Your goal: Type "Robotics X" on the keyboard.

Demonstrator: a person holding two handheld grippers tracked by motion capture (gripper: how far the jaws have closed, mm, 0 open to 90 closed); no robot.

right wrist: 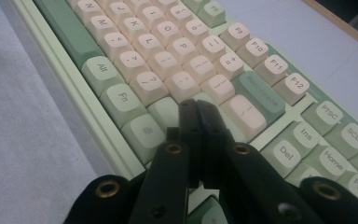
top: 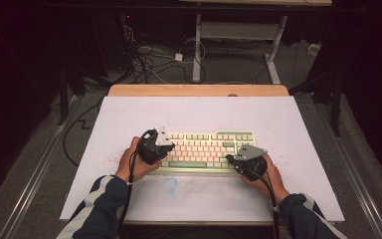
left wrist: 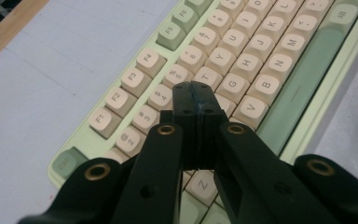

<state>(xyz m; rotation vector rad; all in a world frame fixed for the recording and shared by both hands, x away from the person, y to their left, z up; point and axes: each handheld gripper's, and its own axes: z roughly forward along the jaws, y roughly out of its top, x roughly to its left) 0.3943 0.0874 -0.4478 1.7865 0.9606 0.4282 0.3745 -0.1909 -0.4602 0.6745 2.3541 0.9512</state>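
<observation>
High view: keyboard (top: 206,149) mid-desk (top: 129,114); left tool (top: 155,147) at its left end, right tool (top: 246,160) near its right end.

Left gripper view: pressed together, empty, above R-F keys; best tapped straight down.

Right gripper view: likewise pressed together, empty, hovering by green Enter key (right wrist: 258,93).

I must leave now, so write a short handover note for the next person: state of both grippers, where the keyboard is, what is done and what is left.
Left gripper: shut, holds nothing, tips over the keyboard's left half, near the R and F keys.
Right gripper: shut, holds nothing, tips over the right end of the letter block, near the Enter key.
Keyboard: flat on the white table, nearer the person's edge, between the two hands.
Done: both grippers closed and placed over the keys. Whether any key has been pressed, the pictures do not tell.
Left: probably to press keys with the closed tips, judging by the pose.
</observation>
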